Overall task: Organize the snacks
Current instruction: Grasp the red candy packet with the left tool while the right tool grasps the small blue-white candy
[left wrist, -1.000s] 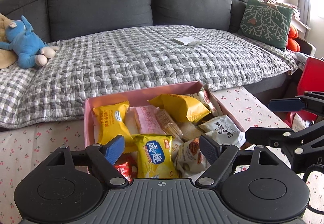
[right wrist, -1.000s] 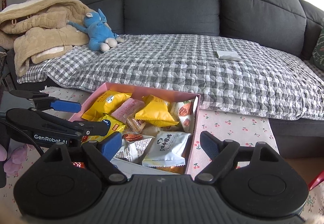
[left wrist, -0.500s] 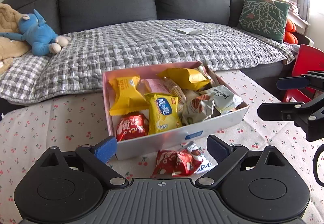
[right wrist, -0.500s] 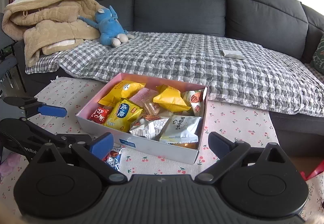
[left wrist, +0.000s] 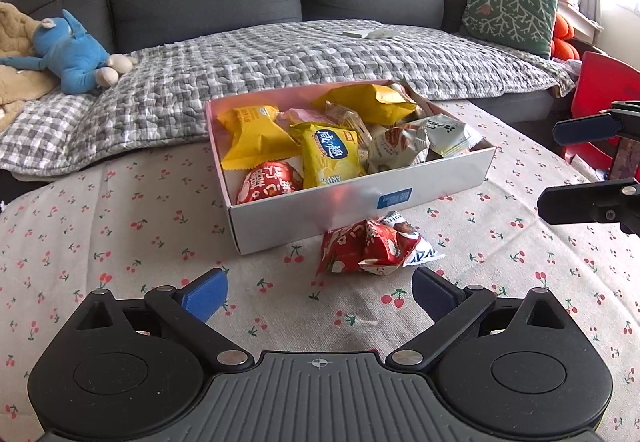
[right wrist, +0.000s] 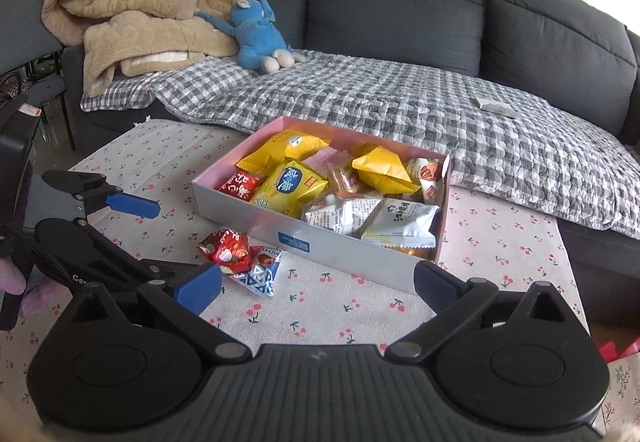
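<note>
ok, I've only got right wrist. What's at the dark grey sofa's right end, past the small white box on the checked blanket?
Observer: A green cushion with a white branch pattern, propped upright at that end.
Operator: Anything next to it?
Observer: Orange rounded plush things, tucked just right of the cushion.
Operator: And beside the cherry-print clothed table on that side?
Observer: A red plastic object, probably a chair.
</note>
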The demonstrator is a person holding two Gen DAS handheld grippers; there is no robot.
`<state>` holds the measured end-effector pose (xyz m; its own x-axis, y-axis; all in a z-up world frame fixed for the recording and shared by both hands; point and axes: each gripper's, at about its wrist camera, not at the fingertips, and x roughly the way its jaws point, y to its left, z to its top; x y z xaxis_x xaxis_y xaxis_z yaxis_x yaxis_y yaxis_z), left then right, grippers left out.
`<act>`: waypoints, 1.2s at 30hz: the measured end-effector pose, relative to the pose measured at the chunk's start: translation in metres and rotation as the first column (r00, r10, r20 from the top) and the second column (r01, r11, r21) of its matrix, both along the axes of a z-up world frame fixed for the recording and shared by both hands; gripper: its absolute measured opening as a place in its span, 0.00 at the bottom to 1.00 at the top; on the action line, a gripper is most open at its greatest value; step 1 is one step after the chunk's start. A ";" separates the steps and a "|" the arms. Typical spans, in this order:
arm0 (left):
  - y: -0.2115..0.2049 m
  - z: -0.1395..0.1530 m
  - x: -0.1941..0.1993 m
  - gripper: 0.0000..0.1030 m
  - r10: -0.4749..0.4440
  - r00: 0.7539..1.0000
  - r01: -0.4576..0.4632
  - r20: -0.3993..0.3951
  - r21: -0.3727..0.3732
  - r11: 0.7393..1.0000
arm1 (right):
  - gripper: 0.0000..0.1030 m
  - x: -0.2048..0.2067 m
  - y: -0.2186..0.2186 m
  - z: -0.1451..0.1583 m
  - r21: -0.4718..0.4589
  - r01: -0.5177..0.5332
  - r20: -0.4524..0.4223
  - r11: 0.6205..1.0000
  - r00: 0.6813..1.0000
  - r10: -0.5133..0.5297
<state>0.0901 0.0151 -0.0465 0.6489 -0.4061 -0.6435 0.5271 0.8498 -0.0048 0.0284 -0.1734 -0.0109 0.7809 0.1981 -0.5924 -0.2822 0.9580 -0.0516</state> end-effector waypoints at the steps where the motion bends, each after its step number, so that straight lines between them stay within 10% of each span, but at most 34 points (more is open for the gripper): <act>1: -0.001 -0.001 0.000 0.97 -0.008 1.000 0.008 0.004 -0.004 1.000 | 0.99 0.000 0.000 -0.002 -0.006 0.002 -0.007 1.000 1.000 -0.002; 13: -0.018 -0.008 0.014 0.91 -0.027 1.000 0.027 0.006 -0.083 0.996 | 0.99 0.003 0.003 -0.016 -0.038 0.016 -0.048 0.999 0.999 -0.018; 23: -0.020 -0.013 0.017 0.46 -0.059 0.997 0.052 -0.050 -0.137 0.989 | 0.99 0.011 0.016 -0.022 -0.048 -0.001 -0.073 0.999 0.997 -0.002; 36: 0.007 -0.002 0.019 0.40 0.064 0.995 -0.073 -0.074 -0.135 0.988 | 0.94 0.034 0.038 -0.036 -0.035 -0.011 -0.129 0.999 0.992 0.006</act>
